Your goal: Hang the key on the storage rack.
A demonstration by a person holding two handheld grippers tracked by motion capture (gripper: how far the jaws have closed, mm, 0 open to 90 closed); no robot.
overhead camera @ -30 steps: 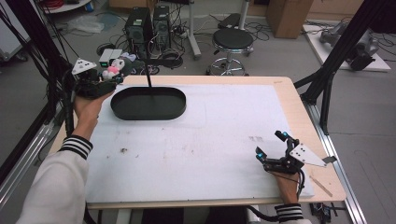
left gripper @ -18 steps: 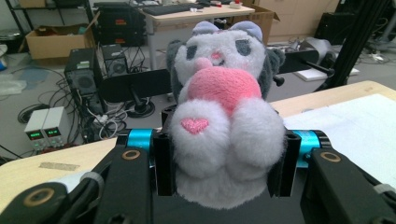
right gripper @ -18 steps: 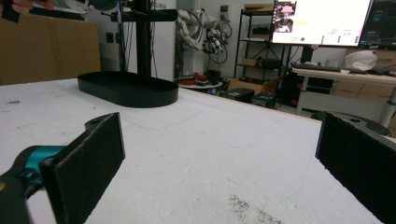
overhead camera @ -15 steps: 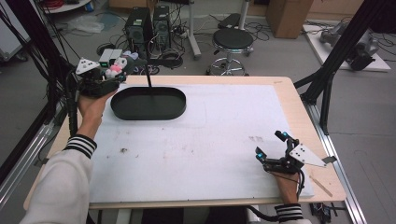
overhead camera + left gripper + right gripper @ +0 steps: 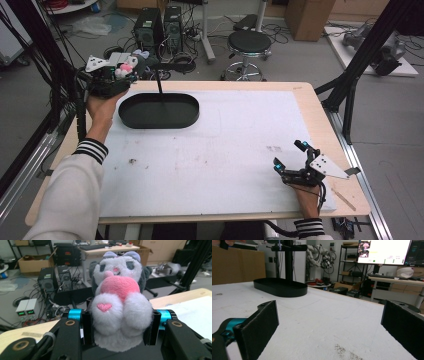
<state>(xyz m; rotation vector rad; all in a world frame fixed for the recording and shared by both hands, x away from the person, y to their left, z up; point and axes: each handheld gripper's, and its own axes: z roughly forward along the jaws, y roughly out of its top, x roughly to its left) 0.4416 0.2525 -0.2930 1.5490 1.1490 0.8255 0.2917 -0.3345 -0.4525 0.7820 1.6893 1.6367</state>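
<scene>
**Plush toy carried toward the black tray**

Left hand-held gripper [image 5: 120, 75] held the plush toy [image 5: 120, 302] clamped between its jaws, raised beyond the tabletop's [image 5: 240, 150] far-left corner, just beside the black oval tray [image 5: 159, 111]. Right hand-held gripper [image 5: 292, 159] rested near the front right, jaws wide, empty. Judgement: bring the toy over the tray's middle, clear of the upright post [image 5: 159, 85], lower, then release.

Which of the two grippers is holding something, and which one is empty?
The left gripper holds a plush toy between its fingers, beside the black oval tray. The right gripper is open and empty, resting on the table.
</scene>
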